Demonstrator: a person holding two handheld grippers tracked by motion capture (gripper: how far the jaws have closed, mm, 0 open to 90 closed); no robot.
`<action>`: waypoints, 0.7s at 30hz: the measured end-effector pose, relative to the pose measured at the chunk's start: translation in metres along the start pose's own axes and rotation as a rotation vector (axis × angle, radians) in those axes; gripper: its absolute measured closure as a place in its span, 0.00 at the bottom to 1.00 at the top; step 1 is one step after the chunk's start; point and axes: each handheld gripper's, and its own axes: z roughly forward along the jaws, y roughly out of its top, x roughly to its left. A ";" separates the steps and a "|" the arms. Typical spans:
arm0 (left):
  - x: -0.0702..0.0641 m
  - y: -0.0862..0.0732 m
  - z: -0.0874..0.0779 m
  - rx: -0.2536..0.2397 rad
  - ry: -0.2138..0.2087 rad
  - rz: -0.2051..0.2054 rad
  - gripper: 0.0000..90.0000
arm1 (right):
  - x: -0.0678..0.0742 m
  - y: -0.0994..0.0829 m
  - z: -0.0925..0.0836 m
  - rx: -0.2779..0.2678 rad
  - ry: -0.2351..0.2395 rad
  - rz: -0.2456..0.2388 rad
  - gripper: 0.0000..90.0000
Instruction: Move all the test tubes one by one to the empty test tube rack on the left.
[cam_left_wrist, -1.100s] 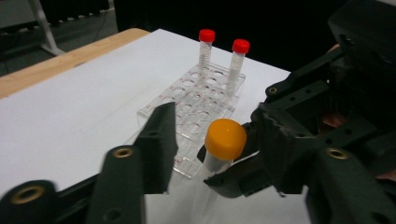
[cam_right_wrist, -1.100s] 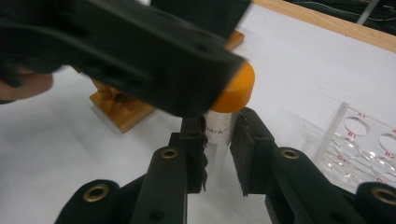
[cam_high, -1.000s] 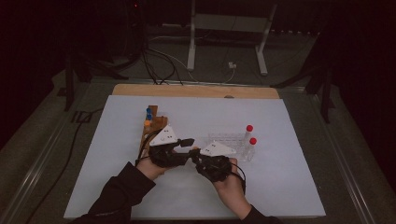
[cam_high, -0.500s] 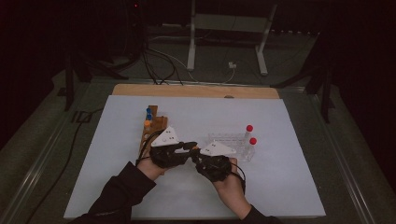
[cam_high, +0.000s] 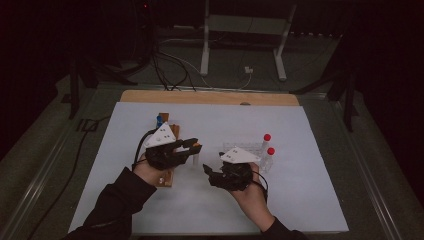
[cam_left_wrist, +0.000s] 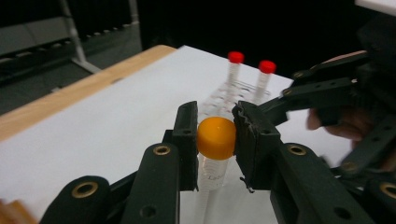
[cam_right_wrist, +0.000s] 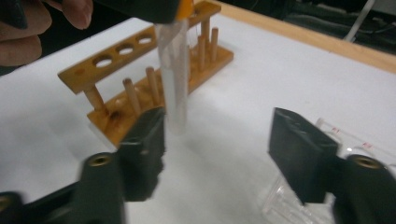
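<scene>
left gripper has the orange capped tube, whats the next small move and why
Probably carry the orange-capped tube toward the clear rack. The left gripper is clamped on its cap with the tube hanging upright and off the wooden rack. Two red-capped tubes already stand in the clear rack, and the right gripper is open and holds nothing.

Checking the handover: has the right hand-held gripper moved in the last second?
Yes. In the high view the right hand-held gripper has dropped toward the table's near edge, farther from the red-capped tubes.
</scene>
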 end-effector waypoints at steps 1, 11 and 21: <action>0.002 0.001 -0.003 -0.004 0.007 -0.003 0.80 | -0.001 0.001 -0.001 -0.005 -0.002 0.002 0.31; 0.022 0.004 -0.026 -0.032 0.098 -0.007 0.80 | -0.010 0.005 -0.010 -0.045 0.023 0.024 0.00; 0.040 0.004 -0.044 -0.050 0.184 -0.022 0.80 | -0.017 0.005 -0.018 -0.084 0.059 0.010 0.00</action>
